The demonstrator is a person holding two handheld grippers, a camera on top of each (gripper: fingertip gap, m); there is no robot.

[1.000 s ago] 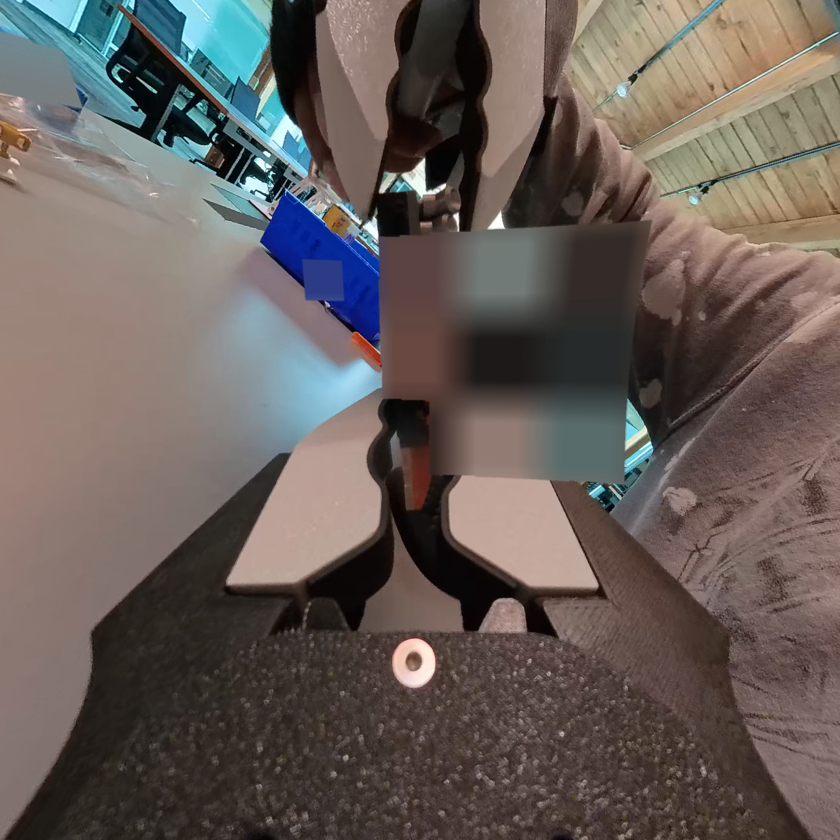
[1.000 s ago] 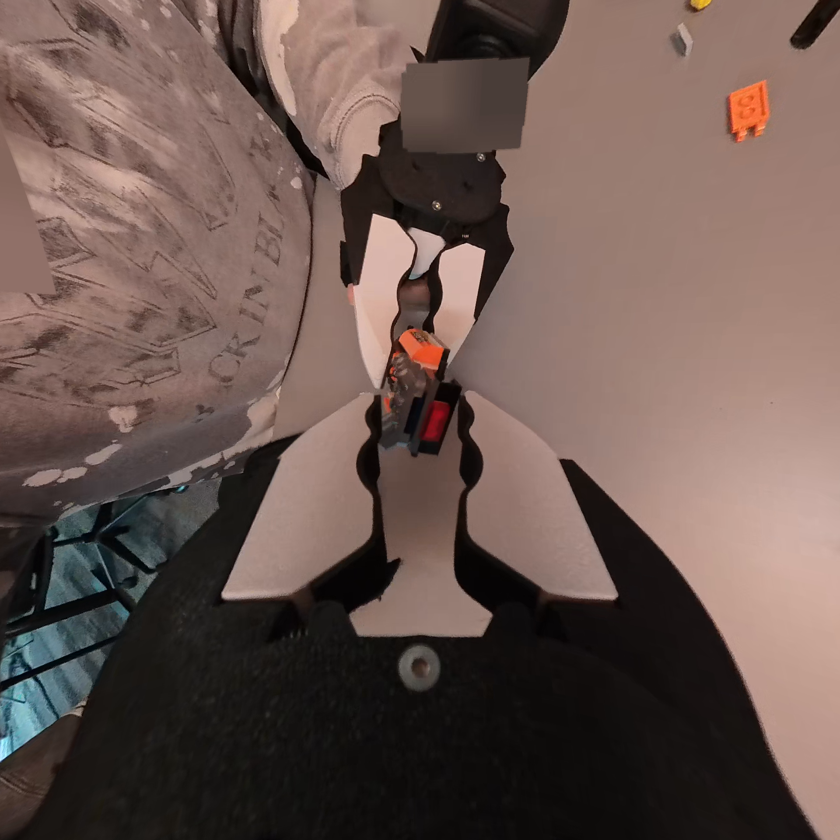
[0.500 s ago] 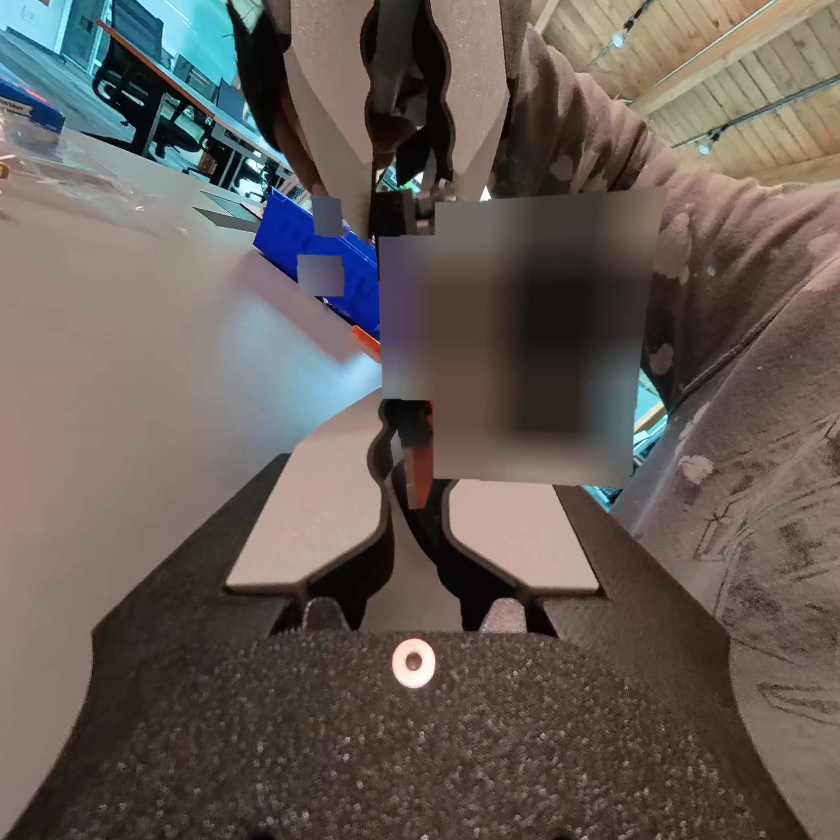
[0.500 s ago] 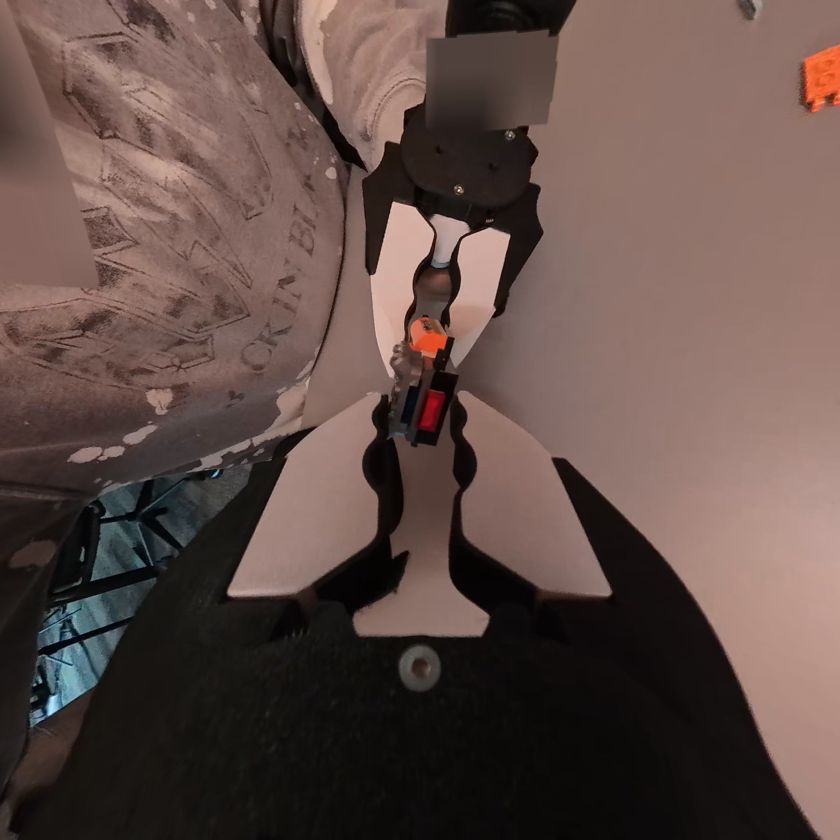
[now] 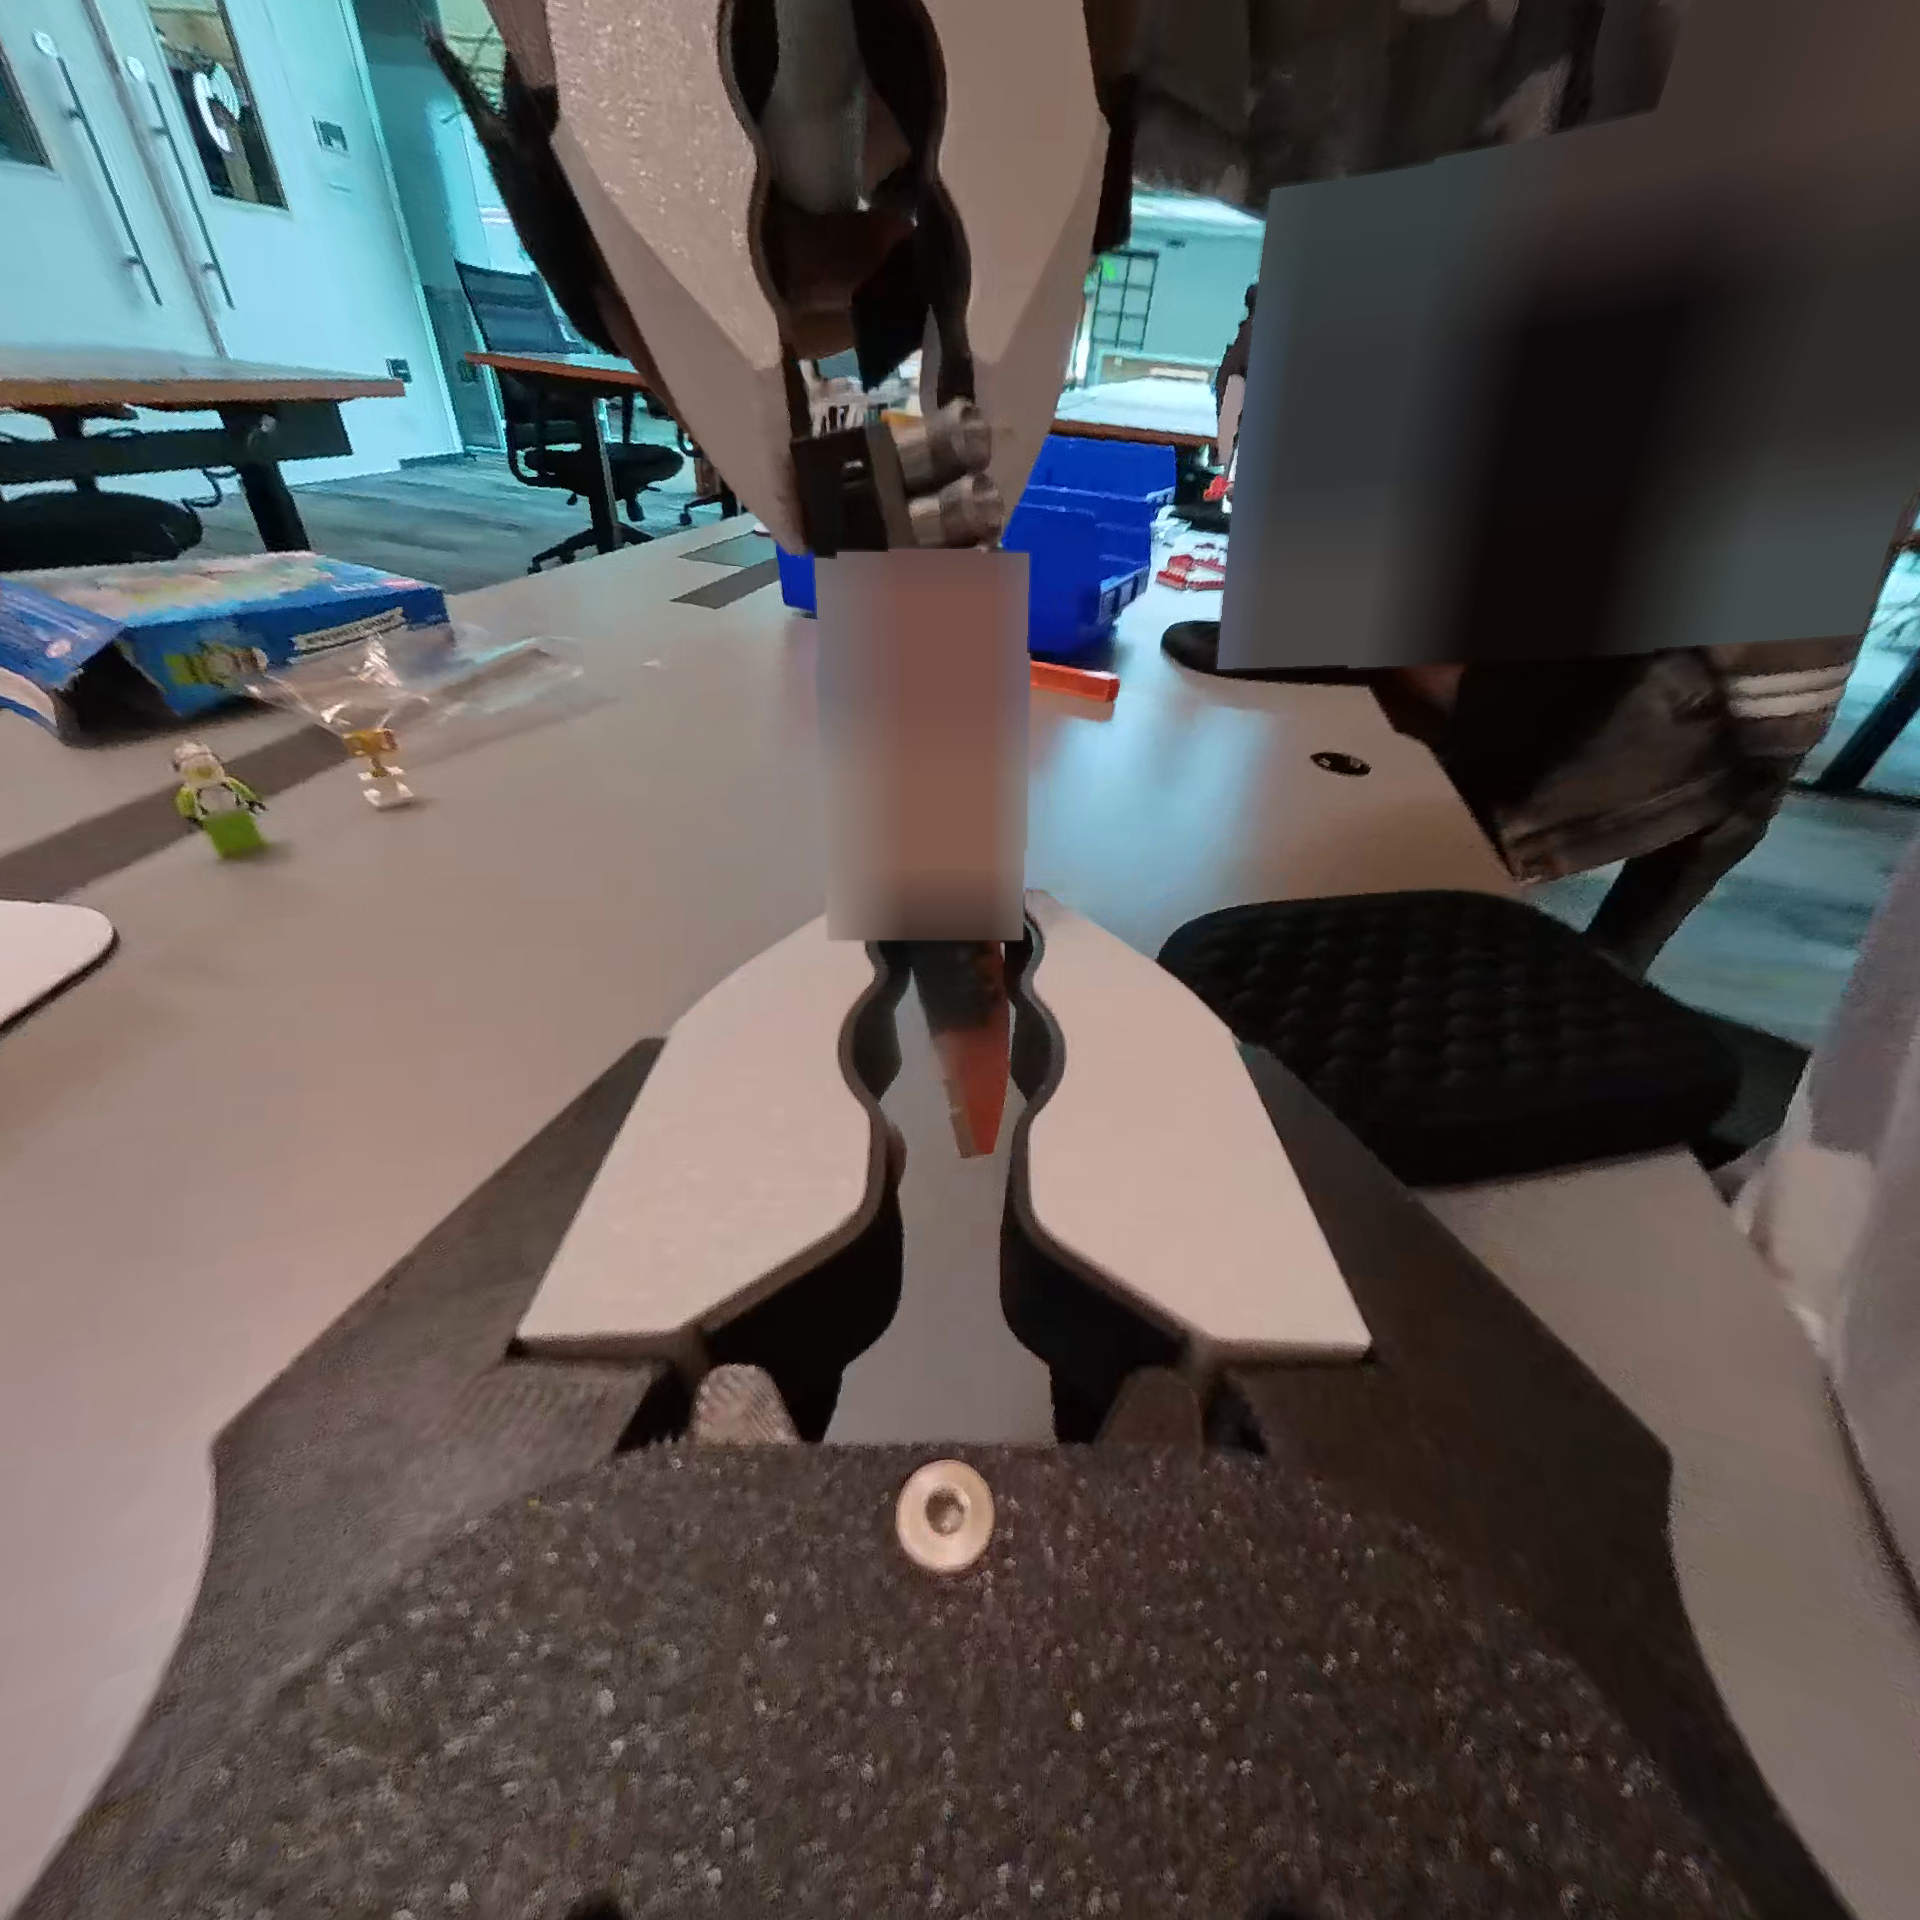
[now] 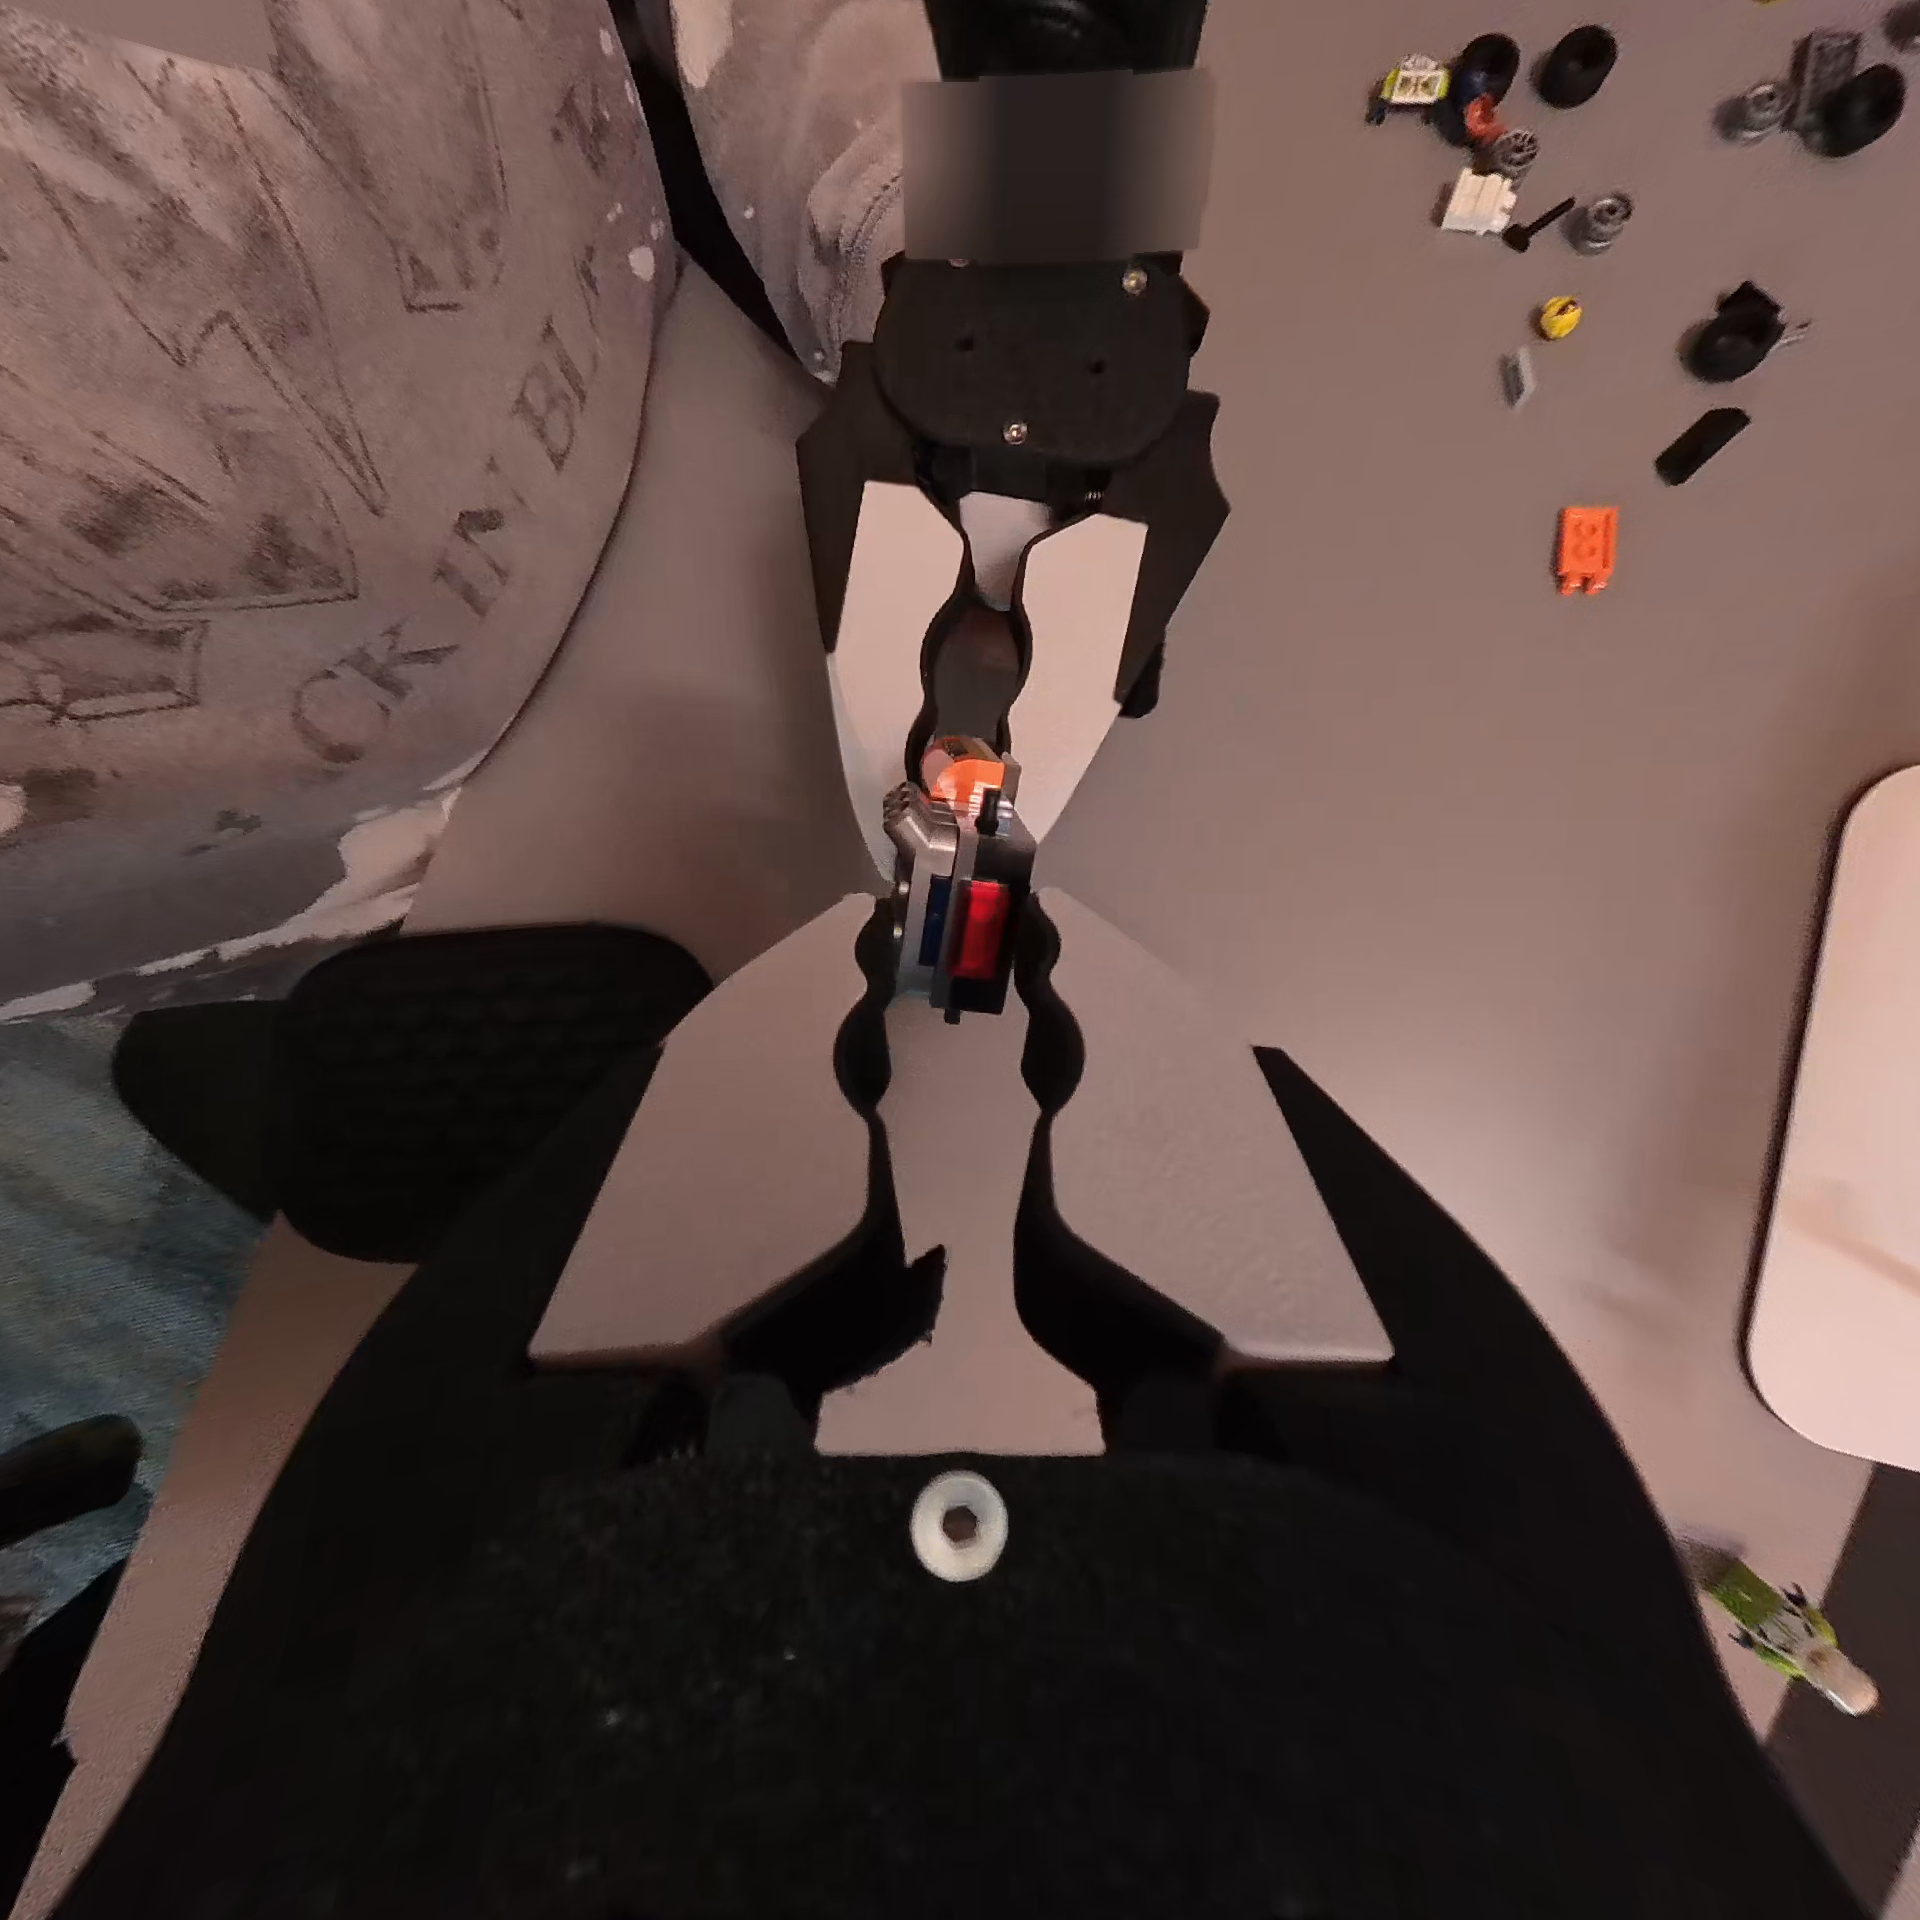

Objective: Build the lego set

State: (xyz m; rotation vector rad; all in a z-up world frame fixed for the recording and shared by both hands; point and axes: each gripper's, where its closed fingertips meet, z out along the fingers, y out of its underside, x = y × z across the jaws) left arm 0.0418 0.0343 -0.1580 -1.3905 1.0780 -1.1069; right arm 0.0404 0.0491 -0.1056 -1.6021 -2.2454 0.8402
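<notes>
A small lego assembly is held between both grippers above the grey table. In the right wrist view my right gripper [image 6: 956, 914] is shut on its black, grey, blue and red end [image 6: 966, 930]. The left gripper [image 6: 961, 779] comes in from the far side and is shut on the orange end [image 6: 961, 777]. In the left wrist view my left gripper [image 5: 956, 961] is shut on the orange piece [image 5: 977, 1070]. The right gripper [image 5: 899, 525] hangs in from above, gripping the black and grey end [image 5: 914, 478]. A blur patch hides the assembly's middle there.
Loose lego parts lie on the table at upper right: black wheels [image 6: 1735, 332], an orange plate [image 6: 1588, 549], a white piece [image 6: 1475, 201]. A green minifigure [image 5: 218, 795] stands left, by a blue box [image 5: 208, 634]. A black chair seat [image 5: 1444, 1029] and the person's grey sweatshirt [image 6: 260, 416] are close. The tips of one gripper are about 6 cm away from the tips of the other.
Both grippers have swung round together with the assembly still held between them. The left view has dropped from the ceiling to the table, and the loose parts have come into the right view.
</notes>
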